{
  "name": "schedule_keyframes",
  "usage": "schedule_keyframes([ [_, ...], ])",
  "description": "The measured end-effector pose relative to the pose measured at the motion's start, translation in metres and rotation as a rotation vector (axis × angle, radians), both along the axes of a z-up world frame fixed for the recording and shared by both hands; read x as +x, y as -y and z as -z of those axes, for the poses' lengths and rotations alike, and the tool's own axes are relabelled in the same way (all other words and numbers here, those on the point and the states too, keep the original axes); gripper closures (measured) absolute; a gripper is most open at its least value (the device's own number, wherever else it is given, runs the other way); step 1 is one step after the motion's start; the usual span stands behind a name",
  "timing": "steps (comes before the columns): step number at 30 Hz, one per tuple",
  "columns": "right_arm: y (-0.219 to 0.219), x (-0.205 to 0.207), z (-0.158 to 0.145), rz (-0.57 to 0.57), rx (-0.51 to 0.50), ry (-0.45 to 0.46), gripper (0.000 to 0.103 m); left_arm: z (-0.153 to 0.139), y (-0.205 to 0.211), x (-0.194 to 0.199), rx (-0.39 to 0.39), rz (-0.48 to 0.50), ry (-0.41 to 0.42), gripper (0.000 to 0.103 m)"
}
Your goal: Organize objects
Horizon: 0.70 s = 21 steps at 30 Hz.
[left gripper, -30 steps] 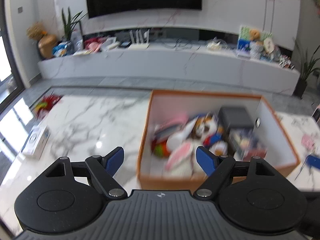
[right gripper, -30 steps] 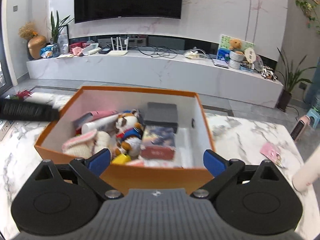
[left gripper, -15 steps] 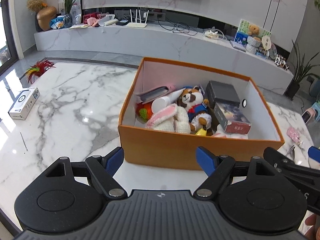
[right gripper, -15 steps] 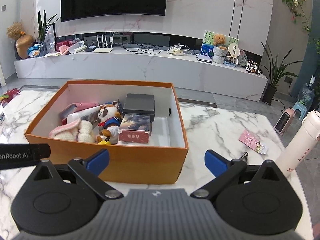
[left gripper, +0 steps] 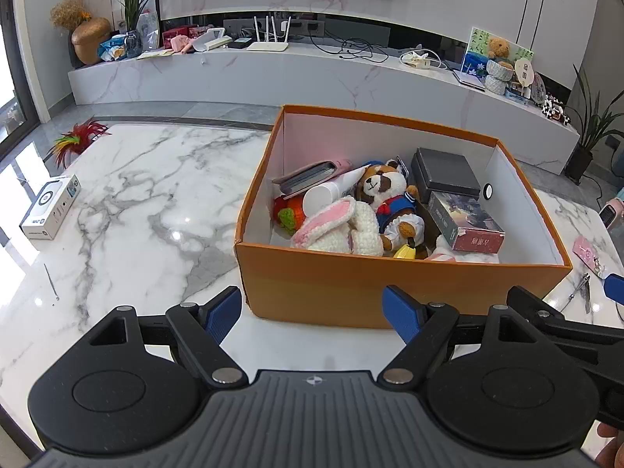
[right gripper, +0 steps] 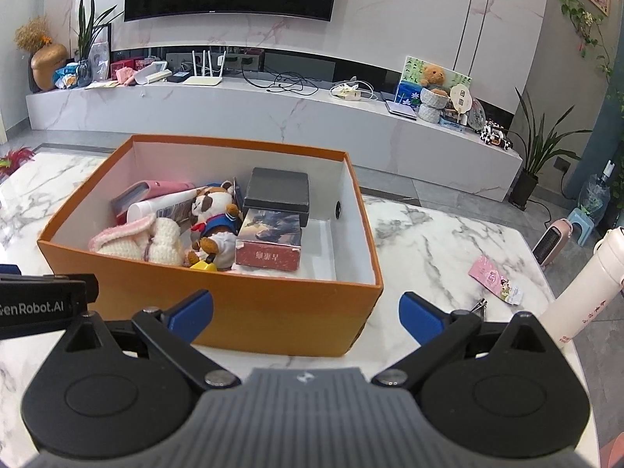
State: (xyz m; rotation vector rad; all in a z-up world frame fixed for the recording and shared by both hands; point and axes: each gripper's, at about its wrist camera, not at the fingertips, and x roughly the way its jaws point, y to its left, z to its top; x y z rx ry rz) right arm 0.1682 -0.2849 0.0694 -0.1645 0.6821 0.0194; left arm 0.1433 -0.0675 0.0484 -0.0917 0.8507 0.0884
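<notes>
Marble table carries the orange box dead centre, 12 o'clock of both grippers, loaded with a dark grey case, a picture-printed carton, a knitted bunny and a plush raccoon. Outside the box: white bottle at its 3 o'clock, small white carton at 9 o'clock, pink packet at 3. Left gripper and right gripper both hang short of the near wall, jaws wide, holding nothing.
</notes>
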Motion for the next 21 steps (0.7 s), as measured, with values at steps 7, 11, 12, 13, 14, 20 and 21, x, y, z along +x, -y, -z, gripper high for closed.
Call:
schedule_keyframes([
  [7,-0.0023,-0.0006,0.0015,-0.004,-0.029,-0.005,0.002,-0.0027,0.0007,-0.0017,0.062,-0.015,0.045,0.005],
  [11,-0.0021,-0.0007,0.0015,-0.002,-0.038,-0.007,0.002,-0.0052,0.0003,-0.0029,0.086,-0.011,0.076,0.004],
  [12,-0.0022,-0.0006,0.0016,-0.002,-0.040,-0.007,0.002,-0.0058,0.0000,-0.0031,0.083,-0.006,0.078,0.004],
  [13,-0.0022,-0.0007,0.0017,-0.002,-0.043,-0.007,0.002,-0.0060,-0.0005,-0.0032,0.078,-0.005,0.079,0.004],
  [14,-0.0024,-0.0006,0.0017,-0.001,-0.045,-0.008,0.002,-0.0061,-0.0011,-0.0034,0.074,-0.007,0.080,0.004],
  [20,-0.0037,-0.0009,0.0028,-0.005,-0.056,-0.011,0.002,-0.0046,-0.0004,-0.0034,0.070,0.010,0.074,0.004],
  [21,-0.0039,-0.0009,0.0028,-0.006,-0.057,-0.011,0.002,-0.0047,0.0000,-0.0038,0.069,0.012,0.076,0.004],
])
